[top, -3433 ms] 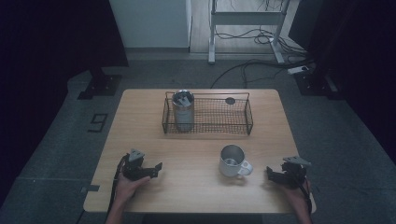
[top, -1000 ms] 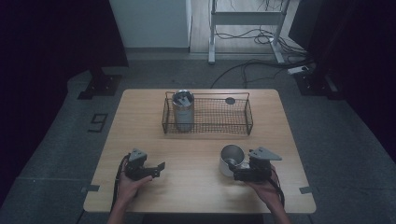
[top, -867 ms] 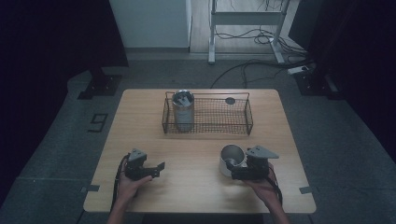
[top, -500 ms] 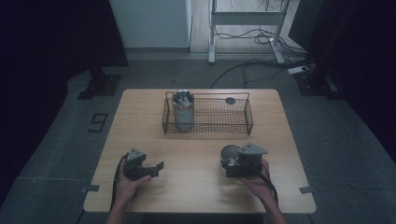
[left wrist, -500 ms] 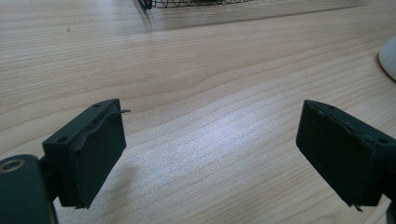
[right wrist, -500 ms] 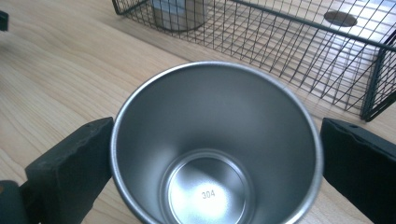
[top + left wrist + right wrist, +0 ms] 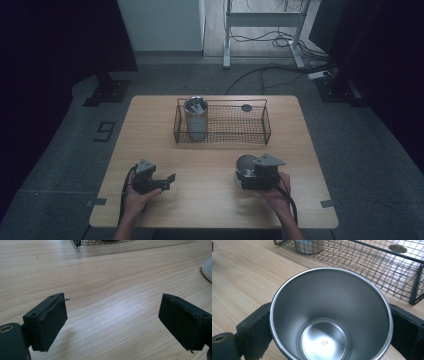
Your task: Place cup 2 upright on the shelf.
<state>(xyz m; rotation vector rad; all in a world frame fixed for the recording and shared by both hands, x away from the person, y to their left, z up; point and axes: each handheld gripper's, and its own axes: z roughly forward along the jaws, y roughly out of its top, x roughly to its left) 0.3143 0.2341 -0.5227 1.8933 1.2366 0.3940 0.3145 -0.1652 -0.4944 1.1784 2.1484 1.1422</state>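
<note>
Right gripper: jaws pinching steel cup, near-right of table.
Left gripper: jaws spread, bare wood between.
Wire basket: far edge, well apart.

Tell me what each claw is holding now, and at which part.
The right claw grips the shiny steel cup by its outer sides, one pad on each. The left claw is open, holding nothing.

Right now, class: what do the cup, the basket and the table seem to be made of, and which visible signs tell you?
Cup: looks like brushed stainless steel, going by its grey satin sheen, bright rim and the "304" stamped in its base. Basket: thin dark wire mesh, probably coated metal. Table: light wood or wood-look laminate, with a matt surface and visible grain lines.
</note>
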